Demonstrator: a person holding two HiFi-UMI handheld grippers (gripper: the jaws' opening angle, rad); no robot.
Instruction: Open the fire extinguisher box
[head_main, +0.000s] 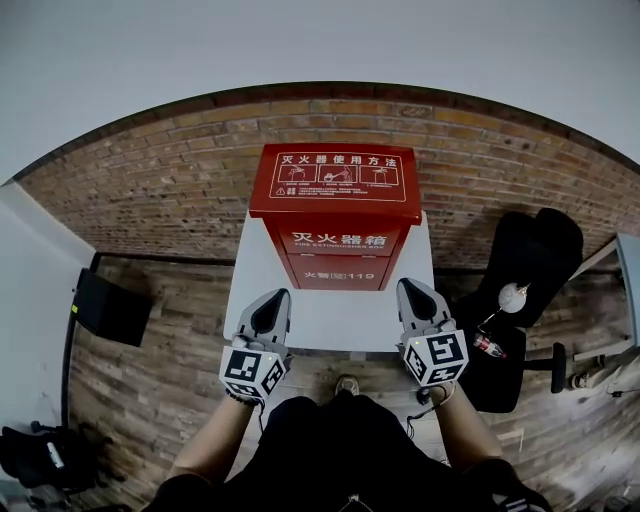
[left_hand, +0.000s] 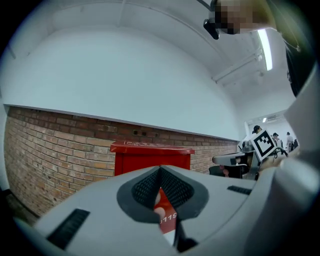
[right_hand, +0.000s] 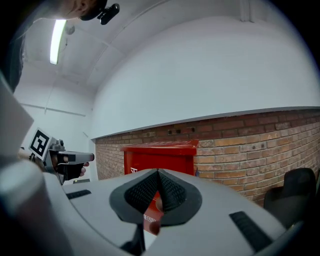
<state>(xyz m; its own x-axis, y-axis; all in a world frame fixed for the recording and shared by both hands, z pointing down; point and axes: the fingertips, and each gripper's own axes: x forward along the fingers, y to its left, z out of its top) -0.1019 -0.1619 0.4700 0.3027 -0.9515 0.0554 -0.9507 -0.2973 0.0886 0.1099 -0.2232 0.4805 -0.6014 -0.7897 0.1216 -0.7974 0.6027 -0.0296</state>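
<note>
Head view: left gripper (head_main: 268, 312) and right gripper (head_main: 420, 303), both closed and empty, low centre before closed red fire extinguisher box (head_main: 338, 215).

right tool (right_hand: 158, 175) jaws pressed together, nothing gripped; red fire extinguisher box (right_hand: 165, 156) dead ahead, lid down; brick wall (right_hand: 250, 145) behind; left tool (right_hand: 82, 158) off left

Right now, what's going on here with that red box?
A person holds a gripper in each hand. The left gripper and right gripper are both shut and empty, pointing toward a red fire extinguisher box on a white table by the brick wall. Neither touches the box, and its lid is down.
</note>
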